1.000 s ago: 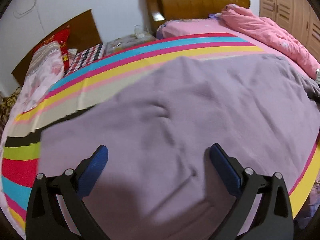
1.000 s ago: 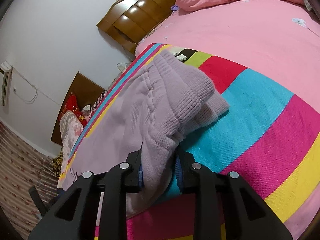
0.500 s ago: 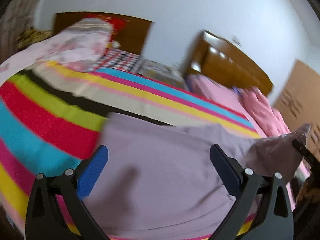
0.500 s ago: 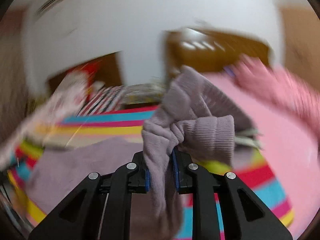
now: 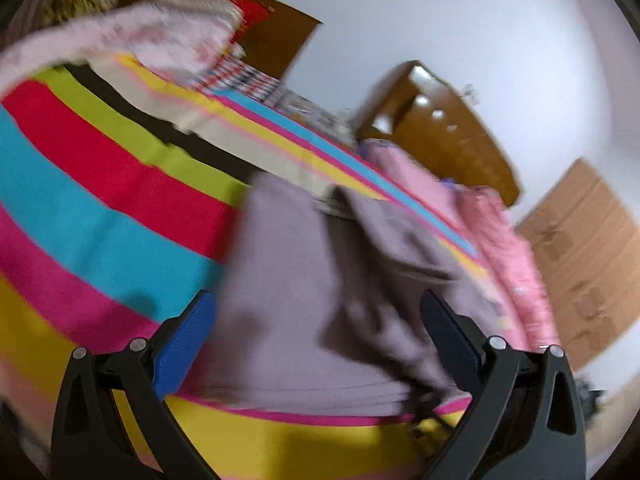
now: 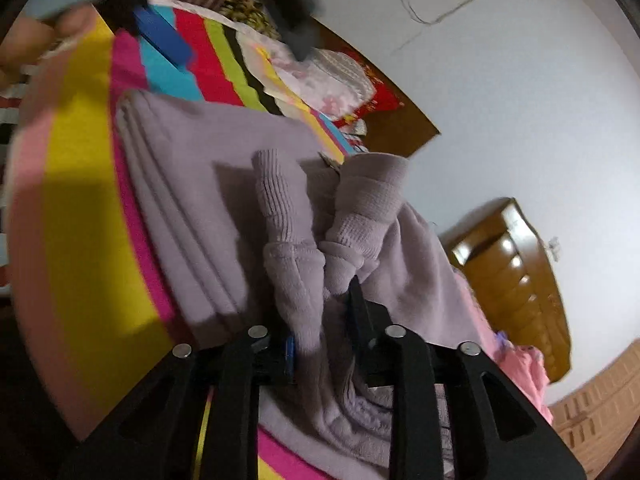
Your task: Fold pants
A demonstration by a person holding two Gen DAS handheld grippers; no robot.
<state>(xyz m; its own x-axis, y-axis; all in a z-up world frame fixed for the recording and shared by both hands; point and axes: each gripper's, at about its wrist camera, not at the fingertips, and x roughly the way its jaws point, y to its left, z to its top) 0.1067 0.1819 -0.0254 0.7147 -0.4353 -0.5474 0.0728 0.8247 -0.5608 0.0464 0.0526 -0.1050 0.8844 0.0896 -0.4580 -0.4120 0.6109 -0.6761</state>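
Pants (image 6: 208, 184) lie on bed (image 6: 76, 208), cuffs bunched in right gripper (image 6: 320, 320), jaws easing open. Left gripper (image 5: 316, 328) wide open, empty above them. Soft, limp knit: grab thick ribbed cuffs.

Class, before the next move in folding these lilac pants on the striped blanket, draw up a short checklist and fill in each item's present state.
1. Right gripper has the pants cuff end between its jaws, which have just been opening: cannot tell if firmly held.
2. Left gripper open and empty: ok.
3. Cuff end brought over the pants body: ok.
4. Cuffs lying flat: not ok, bunched.
5. Near edges stacked evenly: ok.
6. Striped blanket flat underneath: ok.
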